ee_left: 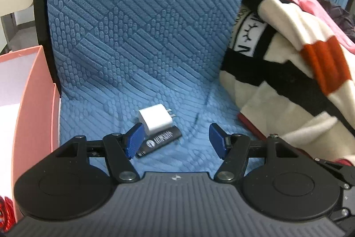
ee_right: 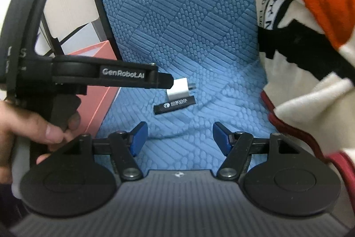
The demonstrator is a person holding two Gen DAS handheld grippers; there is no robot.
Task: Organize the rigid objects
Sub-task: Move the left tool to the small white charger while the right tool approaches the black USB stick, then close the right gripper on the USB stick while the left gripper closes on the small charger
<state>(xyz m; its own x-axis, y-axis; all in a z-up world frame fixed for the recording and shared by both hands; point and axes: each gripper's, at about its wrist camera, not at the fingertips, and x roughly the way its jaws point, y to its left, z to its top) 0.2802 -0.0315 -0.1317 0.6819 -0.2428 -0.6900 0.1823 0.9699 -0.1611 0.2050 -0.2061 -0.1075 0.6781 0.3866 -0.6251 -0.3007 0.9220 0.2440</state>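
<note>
A white plug adapter (ee_left: 156,119) lies on the blue textured seat cover (ee_left: 144,37), touching a black stick with white print (ee_left: 160,141) just in front of it. My left gripper (ee_left: 176,140) is open and empty, its left pad (ee_left: 133,141) right beside both objects. In the right wrist view the adapter (ee_right: 180,88) and the black stick (ee_right: 175,105) lie ahead of my right gripper (ee_right: 179,138), which is open and empty. The left gripper (ee_right: 165,81) shows from the side there, held by a hand, its tip at the adapter.
A pink open box (ee_left: 28,90) stands at the left of the seat; it also shows in the right wrist view (ee_right: 101,90). A cream, black and red blanket (ee_left: 288,72) is piled on the right. The seat back rises behind the objects.
</note>
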